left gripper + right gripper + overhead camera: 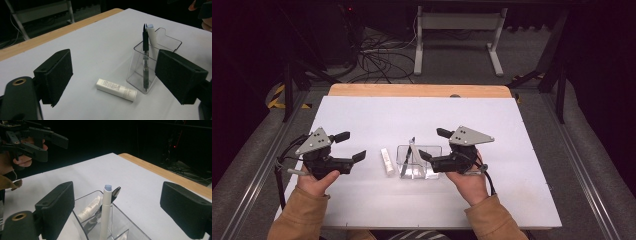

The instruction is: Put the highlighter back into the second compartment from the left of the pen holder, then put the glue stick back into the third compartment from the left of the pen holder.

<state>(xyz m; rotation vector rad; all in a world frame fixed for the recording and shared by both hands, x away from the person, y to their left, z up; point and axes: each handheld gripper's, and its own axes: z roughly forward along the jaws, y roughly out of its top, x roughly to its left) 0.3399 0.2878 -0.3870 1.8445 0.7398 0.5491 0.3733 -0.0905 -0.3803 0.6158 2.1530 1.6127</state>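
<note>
Grippers are both gaping wide, gripping nothing: we are holding the left gripper point(350, 146) at lower left of the high view, the right gripper point(432, 144) beside the clear holder point(432, 150) at centre. Tube point(387, 160) is lying just left of it; black pen point(145, 47) and what is probably a white marker point(106, 210) are standing inside.

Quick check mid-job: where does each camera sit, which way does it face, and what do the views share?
High view: above the person's side, facing forward and down on the table; both hands, left claw, right claw.
Left gripper view: rides the left claw, looking at the white tube and clear holder.
Right gripper view: rides the right claw, looking over the holder toward the left claw.
Shared: holder, black pen, white pen.
</note>
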